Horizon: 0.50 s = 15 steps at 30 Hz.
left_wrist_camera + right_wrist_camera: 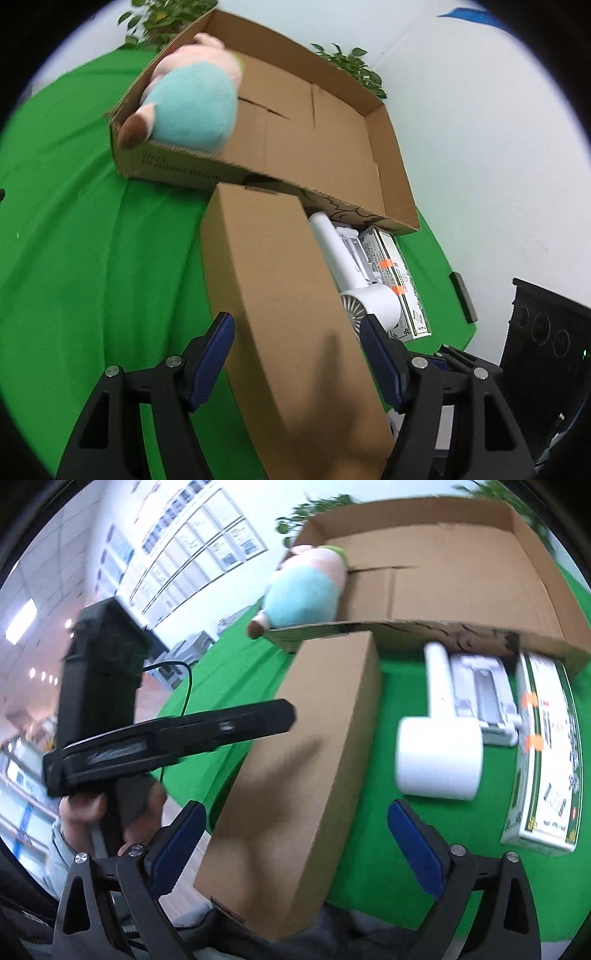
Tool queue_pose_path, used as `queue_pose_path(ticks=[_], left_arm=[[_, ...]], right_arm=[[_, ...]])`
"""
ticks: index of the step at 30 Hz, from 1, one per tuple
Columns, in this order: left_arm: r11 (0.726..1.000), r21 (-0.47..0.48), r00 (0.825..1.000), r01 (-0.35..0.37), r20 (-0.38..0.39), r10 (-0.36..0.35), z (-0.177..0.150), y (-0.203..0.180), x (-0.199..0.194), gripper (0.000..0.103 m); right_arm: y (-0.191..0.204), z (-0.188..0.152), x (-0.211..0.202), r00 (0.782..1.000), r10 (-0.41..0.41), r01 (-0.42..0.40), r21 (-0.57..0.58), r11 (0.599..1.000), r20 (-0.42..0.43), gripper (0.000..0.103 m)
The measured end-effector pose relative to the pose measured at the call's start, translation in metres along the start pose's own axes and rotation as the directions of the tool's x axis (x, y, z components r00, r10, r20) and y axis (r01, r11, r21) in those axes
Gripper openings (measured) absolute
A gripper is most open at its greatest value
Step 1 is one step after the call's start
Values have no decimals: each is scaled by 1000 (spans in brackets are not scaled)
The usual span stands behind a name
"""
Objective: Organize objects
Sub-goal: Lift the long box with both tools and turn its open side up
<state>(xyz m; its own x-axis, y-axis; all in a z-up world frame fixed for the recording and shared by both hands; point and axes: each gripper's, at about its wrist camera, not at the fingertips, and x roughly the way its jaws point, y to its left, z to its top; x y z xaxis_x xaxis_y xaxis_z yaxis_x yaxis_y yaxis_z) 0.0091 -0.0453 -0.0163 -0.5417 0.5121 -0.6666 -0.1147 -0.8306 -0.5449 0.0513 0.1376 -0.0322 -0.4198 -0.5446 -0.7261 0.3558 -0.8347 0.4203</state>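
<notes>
A long brown carton lies lengthwise between my left gripper's blue pads, which press on its two sides. Seen from the right wrist, the same carton sticks out past the table edge, with one black left finger against its side. My right gripper stands open around the carton's near end, its pads apart from it. Behind is a wide shallow cardboard tray holding a pink and teal plush toy.
On the green cloth right of the carton lie a white hair-dryer-shaped device, a white-grey gadget and a green-and-white box. Leafy plants stand behind the tray. A person's hand holds the left tool.
</notes>
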Motion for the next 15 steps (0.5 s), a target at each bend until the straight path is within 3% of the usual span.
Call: queue_pose_path(ticks=[4,9,12,15], left_arm=[[1000,-14,1000,7,-24,-7,-9,6,4,69],[999,-28,998,25,-53,-27,-18,10,7,69],[999,-27,999,22,-49,-23,-20,9,6,69],[999,-29,998,34,-45,-35,-23,10,3,69]], right_arm=[[11,-9,2,999,-22,20,-50,999,-35,91],[28,-6,23,996,-39,34,-71,997,-78,95],[43,-9,36,990,-98,86,-113,990,-105,103],[58,-19,56,965,-239,212,-225,951,-104,103]])
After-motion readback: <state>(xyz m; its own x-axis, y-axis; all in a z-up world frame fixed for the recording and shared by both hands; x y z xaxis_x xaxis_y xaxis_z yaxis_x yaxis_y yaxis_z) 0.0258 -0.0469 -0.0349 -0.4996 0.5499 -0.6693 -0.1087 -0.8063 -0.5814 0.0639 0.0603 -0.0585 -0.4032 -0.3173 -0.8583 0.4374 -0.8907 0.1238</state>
